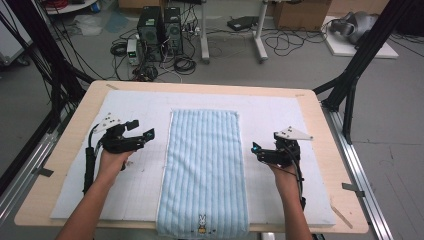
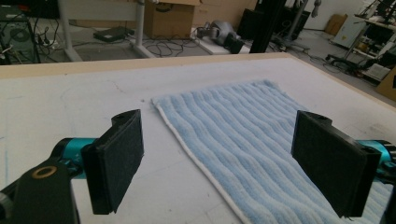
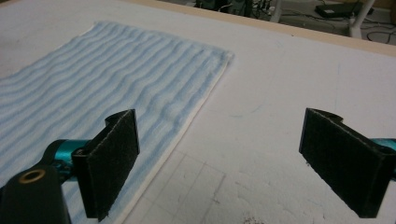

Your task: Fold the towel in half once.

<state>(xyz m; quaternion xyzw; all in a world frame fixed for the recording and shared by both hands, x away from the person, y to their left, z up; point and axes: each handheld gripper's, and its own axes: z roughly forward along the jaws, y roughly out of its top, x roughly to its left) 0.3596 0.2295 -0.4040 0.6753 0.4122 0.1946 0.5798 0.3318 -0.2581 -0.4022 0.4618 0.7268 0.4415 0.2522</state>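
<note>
- Table: pale wooden top carrying the whole set-up; its far edge faces a floor strewn with cables.
- White mat: a large gridded sheet over most of the tabletop, bare on either side of the cloth.
- Towel: light blue, ribbed lengthwise, spread flat and unfolded down the middle of the mat; the near end hangs just over the table's front edge and bears a small rabbit motif. White piping runs along both long edges.
- Left gripper: held just beside the towel's left long edge, apart from it, tips angled towards the cloth. Jaws stand wide and empty; its own view puts the towel edge between them.
- Right gripper: held just beside the right long edge, likewise apart from the cloth. Jaws spread wide, nothing between the pads.
- Step in hand, as judged: the approach before a fold, nothing grasped yet.
- Next move, as judged: lower each gripper to an edge or corner, get one jaw under the piping, close, and lift both sides evenly.
</note>
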